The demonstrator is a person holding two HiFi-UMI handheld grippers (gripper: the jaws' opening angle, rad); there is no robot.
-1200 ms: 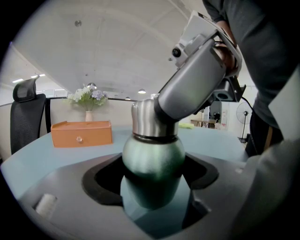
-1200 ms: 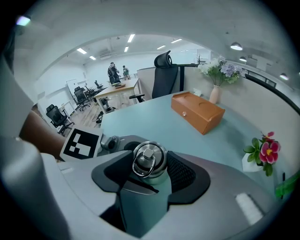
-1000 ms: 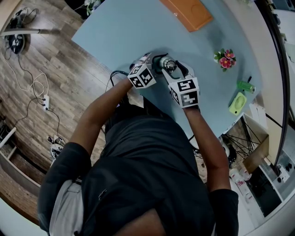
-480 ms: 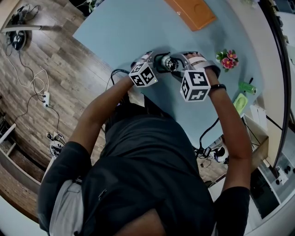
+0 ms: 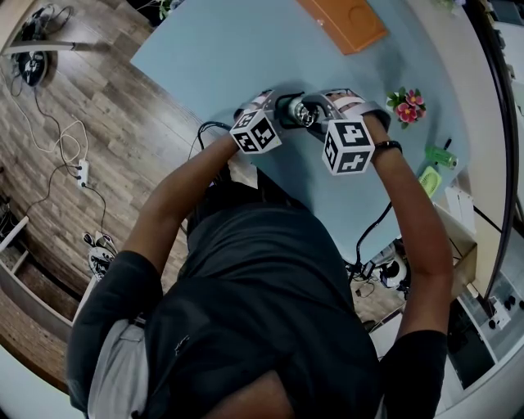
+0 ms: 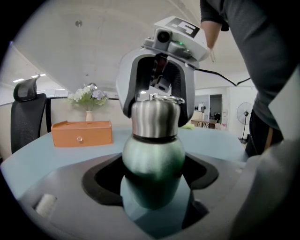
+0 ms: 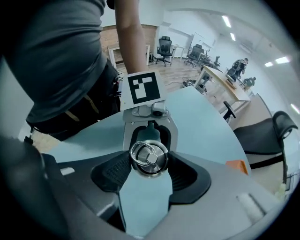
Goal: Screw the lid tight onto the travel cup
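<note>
A green travel cup stands upright on the pale blue table with its steel lid on top; a ring lies on the lid. My left gripper comes in from the side and is shut on the cup's green body. My right gripper points steeply down over the cup. Its jaws have just been closing with the lid between them, and the pads lie against the lid's sides. In the head view both grippers meet at the cup.
An orange box lies at the table's far side. A small flower bunch and two green objects sit to the right, near the table's edge. A cable hangs off the near edge by my left arm.
My right hand has rolled round above the cup, so its marker cube and forearm have swung out to the right. The left gripper and the cup have stayed still.
</note>
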